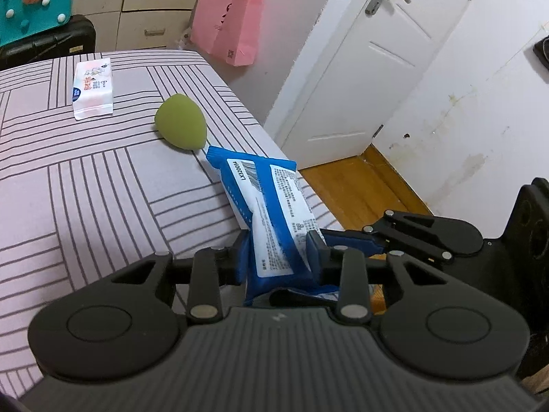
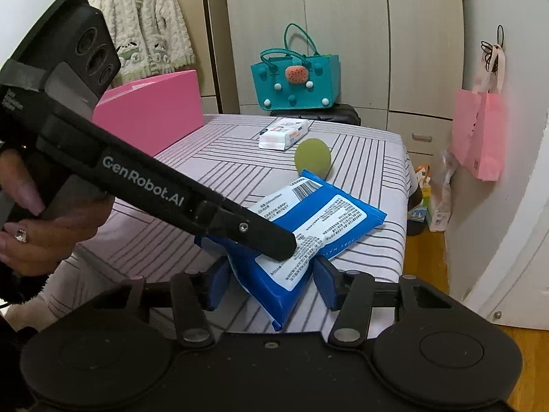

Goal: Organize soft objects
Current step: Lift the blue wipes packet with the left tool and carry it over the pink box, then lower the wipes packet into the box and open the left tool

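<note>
Blue wipes pack (image 2: 308, 226) is soft, light and slick-skinned; grasp its thick middle, not the crimped ends. Left hand-held gripper (image 1: 279, 257) is clamped on its near end. Right hand-held gripper (image 2: 271, 286) brackets the pack, apparently without pressing, though contact is unclear.

Bedroom surroundings beyond the bed

A teal bag (image 2: 295, 82) sits on a black case (image 2: 315, 115) before the wardrobe (image 2: 343, 17); a pink paper bag (image 2: 478, 134) hangs near the white door (image 1: 360, 79).

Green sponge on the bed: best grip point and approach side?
Grip the green sponge across its rounded wide body, not the tapered tip. It lies on its side on the striped bed cover, apart from the blue wipes pack. Probably come from above, gripper straddling the short axis; it looks soft, so close gently.
</note>
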